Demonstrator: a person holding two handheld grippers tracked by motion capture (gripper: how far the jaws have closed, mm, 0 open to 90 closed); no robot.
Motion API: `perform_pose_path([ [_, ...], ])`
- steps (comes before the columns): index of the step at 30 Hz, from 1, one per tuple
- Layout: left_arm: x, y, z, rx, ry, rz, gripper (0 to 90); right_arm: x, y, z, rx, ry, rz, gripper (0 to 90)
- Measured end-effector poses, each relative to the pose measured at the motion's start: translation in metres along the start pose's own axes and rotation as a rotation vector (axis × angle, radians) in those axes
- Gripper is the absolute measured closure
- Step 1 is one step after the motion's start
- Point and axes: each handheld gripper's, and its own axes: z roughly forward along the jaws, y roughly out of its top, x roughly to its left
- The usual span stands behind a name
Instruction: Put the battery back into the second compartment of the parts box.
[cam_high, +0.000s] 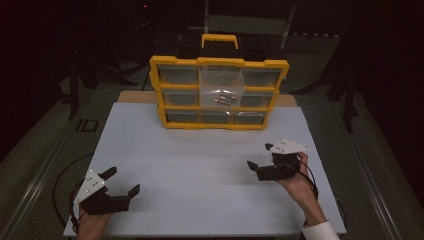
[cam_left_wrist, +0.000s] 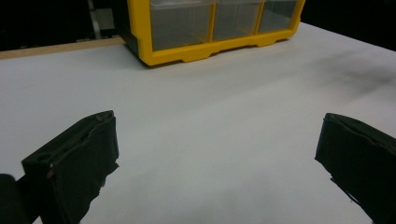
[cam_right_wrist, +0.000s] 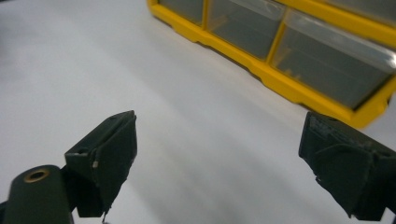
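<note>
Yellow plastic is framing the organizer (cam_high: 218, 93), which is standing upright at the far side of the white table (cam_high: 200, 175), well ahead of both grippers and between their lines of reach. The left gripper (cam_high: 121, 181) is being held low over the table's near left corner with its jaws spread wide and nothing between them; in the left gripper view the organizer (cam_left_wrist: 210, 28) is being seen ahead and slightly to the right of the jaws. The right gripper (cam_high: 261, 156) is being held near the right edge, jaws likewise apart and empty, with the organizer (cam_right_wrist: 289, 51) lying ahead and to its right. One clear drawer (cam_high: 221, 86) in the middle column is standing pulled out, with small dark parts (cam_high: 224, 99) lying in it. The drawer is being judged light, stiff and rather slick, likely to tip or spill if pulled crookedly, so its front lip is being judged the best grip. The case itself is probably heavier, and its top handle (cam_high: 219, 40) is being judged the firmest hold.
</note>
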Motion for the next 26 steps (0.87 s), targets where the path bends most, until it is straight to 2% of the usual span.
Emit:
perform_pose_path([
  [1,0.000,0.000,0.000,-0.006,0.002,-0.002,0.1,0.000,-0.004,-0.001,-0.009,0.000,0.005,11.2],
  [3,0.001,0.001,-0.001,-0.015,0.006,0.003,0.1,0.002,-0.019,-0.005,-0.052,-0.007,0.034,12.2],
  [4,0.001,0.002,-0.001,-0.018,0.006,0.003,0.1,0.003,-0.030,-0.009,-0.090,-0.011,0.063,12.6],
  [5,0.002,0.002,-0.002,-0.024,0.006,0.003,0.1,0.004,-0.033,-0.011,-0.107,-0.014,0.065,12.7],
  [8,0.003,0.003,-0.003,-0.045,0.005,-0.002,0.1,0.006,-0.054,-0.020,-0.192,-0.064,0.092,12.1],
  [13,0.003,0.006,-0.006,-0.065,0.017,0.014,0.1,0.007,-0.067,-0.029,-0.236,-0.120,0.078,9.9],
  [16,0.003,0.007,-0.007,-0.079,0.022,0.021,0.1,0.008,-0.075,-0.032,-0.274,-0.155,0.104,9.4],
  [19,0.004,0.008,-0.008,-0.089,0.029,0.024,0.1,0.009,-0.078,-0.035,-0.288,-0.159,0.131,9.4],
  [26,0.004,0.008,-0.006,-0.080,0.038,0.029,0.1,0.011,-0.079,-0.035,-0.292,-0.164,0.095,8.7],
])
